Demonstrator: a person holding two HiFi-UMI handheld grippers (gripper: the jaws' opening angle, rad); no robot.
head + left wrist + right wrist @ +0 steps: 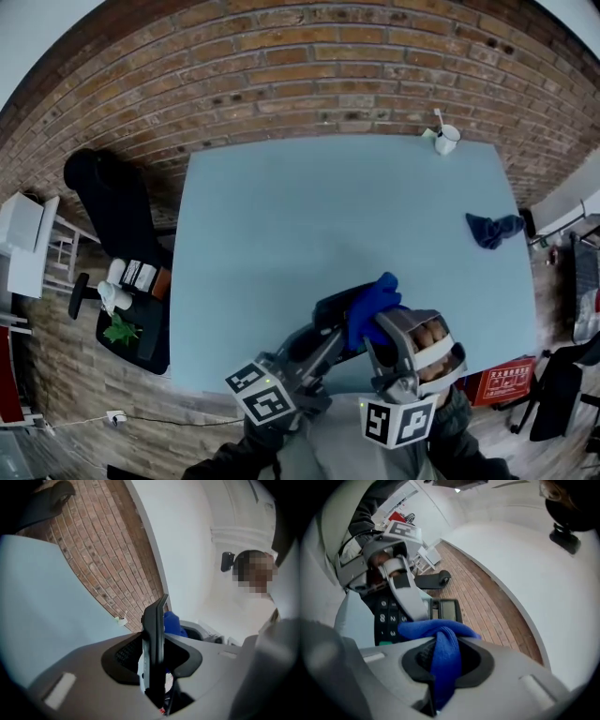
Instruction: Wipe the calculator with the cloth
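Hovering over pale blue table point(328, 206), calculator point(333, 306), cloth point(373, 302), brick floor point(281, 56), black chair point(108, 192).

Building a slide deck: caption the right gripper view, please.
Right tongs pinch a blue cloth in front of the calculator gripped by the left tongs.

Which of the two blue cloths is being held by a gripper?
The brighter blue cloth near the person, pinched in the right gripper; the darker blue cloth lies loose on the table at the right.
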